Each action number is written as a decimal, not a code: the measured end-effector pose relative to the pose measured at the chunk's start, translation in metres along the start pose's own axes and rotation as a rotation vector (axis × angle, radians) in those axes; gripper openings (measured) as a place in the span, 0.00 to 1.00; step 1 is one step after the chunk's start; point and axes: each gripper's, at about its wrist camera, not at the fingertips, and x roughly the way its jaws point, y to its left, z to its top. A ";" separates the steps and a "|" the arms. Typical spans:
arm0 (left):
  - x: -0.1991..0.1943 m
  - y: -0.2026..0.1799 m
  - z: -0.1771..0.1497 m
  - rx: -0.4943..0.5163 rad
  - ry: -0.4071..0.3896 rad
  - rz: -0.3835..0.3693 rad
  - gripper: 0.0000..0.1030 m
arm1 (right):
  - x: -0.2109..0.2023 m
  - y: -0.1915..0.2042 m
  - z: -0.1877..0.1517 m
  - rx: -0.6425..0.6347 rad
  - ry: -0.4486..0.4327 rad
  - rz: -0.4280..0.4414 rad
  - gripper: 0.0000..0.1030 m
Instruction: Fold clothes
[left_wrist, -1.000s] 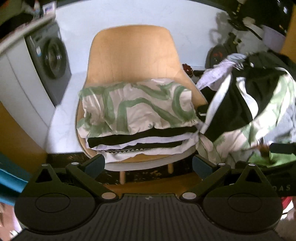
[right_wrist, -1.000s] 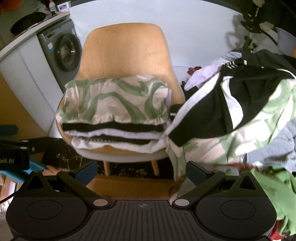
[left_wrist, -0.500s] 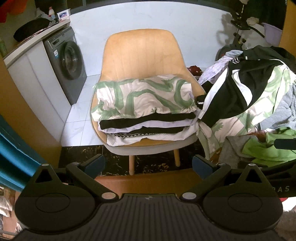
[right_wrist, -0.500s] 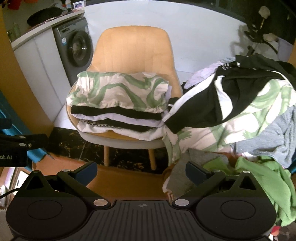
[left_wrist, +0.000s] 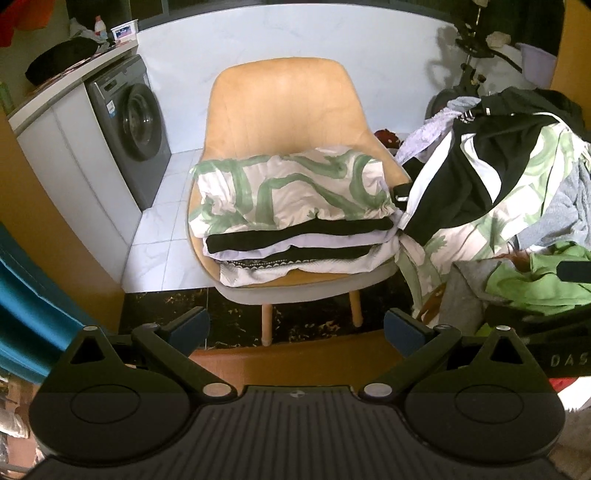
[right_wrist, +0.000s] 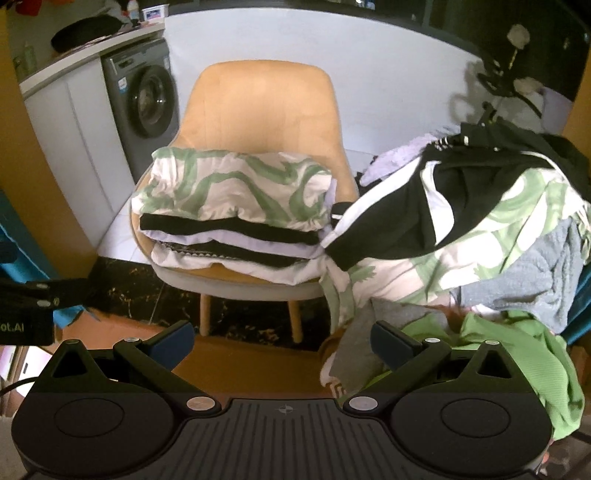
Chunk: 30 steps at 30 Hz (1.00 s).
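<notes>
Tan chair (left_wrist: 284, 110) half hidden beneath folded stack (left_wrist: 295, 218).

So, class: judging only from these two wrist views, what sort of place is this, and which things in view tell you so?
Most likely a home laundry corner. A front-loading washing machine sits under a counter, folded clothes are stacked on a chair, and an unfolded heap waits beside it.

Both wrist views face the chair (left_wrist: 284, 110) from afar; side by side.
</notes>
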 end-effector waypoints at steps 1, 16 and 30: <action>0.000 0.001 0.000 0.001 0.003 -0.002 1.00 | -0.001 0.002 0.000 -0.001 -0.004 -0.001 0.99; -0.002 0.002 -0.006 0.028 0.004 -0.026 1.00 | -0.006 0.003 -0.007 0.010 0.004 -0.016 0.99; -0.006 -0.003 -0.006 0.047 0.002 -0.015 1.00 | -0.010 -0.002 -0.006 0.012 -0.018 0.005 0.99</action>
